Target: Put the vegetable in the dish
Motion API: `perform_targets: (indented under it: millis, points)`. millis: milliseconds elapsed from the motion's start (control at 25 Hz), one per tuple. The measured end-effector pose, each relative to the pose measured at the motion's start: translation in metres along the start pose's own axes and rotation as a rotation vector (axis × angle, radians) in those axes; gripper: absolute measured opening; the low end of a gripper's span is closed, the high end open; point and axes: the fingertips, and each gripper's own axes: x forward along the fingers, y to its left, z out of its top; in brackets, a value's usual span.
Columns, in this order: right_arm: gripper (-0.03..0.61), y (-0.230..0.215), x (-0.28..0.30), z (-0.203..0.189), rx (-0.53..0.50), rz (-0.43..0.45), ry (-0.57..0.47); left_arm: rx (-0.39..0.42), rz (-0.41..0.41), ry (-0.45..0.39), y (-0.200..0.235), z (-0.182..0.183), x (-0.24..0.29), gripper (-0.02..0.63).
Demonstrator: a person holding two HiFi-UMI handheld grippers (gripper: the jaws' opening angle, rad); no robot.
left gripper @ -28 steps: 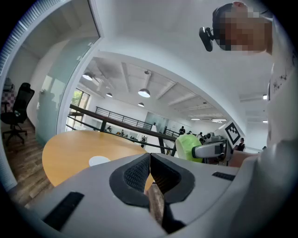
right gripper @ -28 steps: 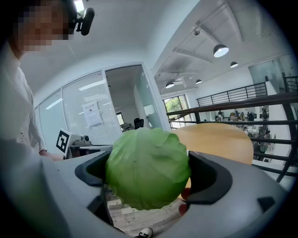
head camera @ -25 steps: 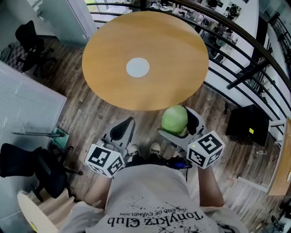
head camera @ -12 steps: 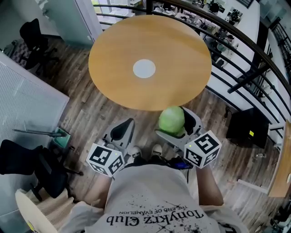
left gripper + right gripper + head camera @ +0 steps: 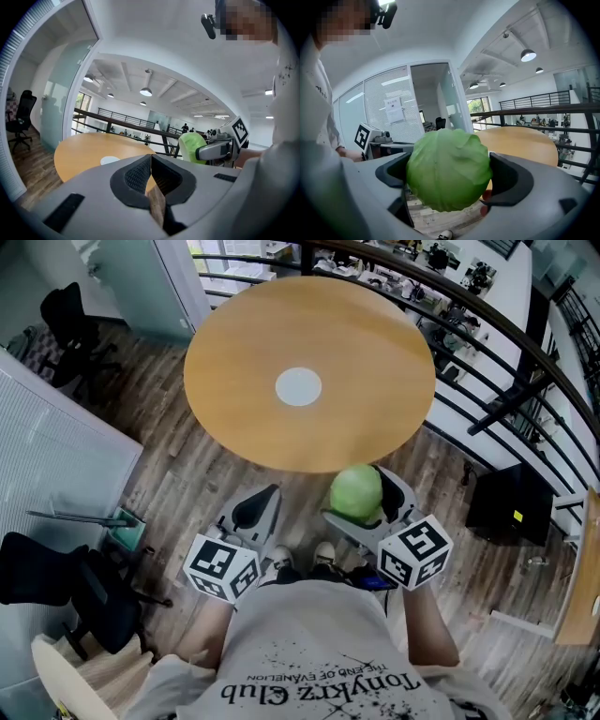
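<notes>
Has nudged the round green cabbage [image 5: 356, 491] slightly toward the round wooden table [image 5: 375, 352] since a second ago. Clamps it in the right gripper [image 5: 361, 497] just below frame centre, short of the rim, presumably bound for the small white dish [image 5: 298, 387] mid-table. Holds the left gripper [image 5: 151, 171] closed on nothing at lower left, out of the way.

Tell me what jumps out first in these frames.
A bright green cabbage is clamped in the right gripper, held in front of the person, just short of the near edge of the table. That big round wooden table is bare except for a small white dish at its centre. The left gripper is shut on nothing, beside the right one.
</notes>
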Motion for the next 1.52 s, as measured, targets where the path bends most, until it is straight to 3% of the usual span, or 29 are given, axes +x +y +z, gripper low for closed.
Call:
perform_targets:
  millis: [440, 640, 1160, 1520]
  points:
    - [0.495, 0.005, 0.006, -0.001, 0.014, -0.020, 0.012, -0.004, 0.004, 0.030, 0.009, -0.002, -0.006, 0.023]
    - [0.495, 0.011, 0.014, -0.003, 0.018, -0.043, 0.017, 0.037, 0.022, 0.075, 0.026, -0.010, -0.014, 0.023]
    - [0.495, 0.042, 0.036, -0.005, 0.014, -0.099, 0.008, 0.045, -0.019, 0.049, 0.058, -0.013, -0.049, 0.023]
    - [0.495, 0.026, 0.043, -0.002, 0.047, -0.126, -0.011, 0.048, -0.030, 0.056, 0.067, -0.009, -0.038, 0.023]
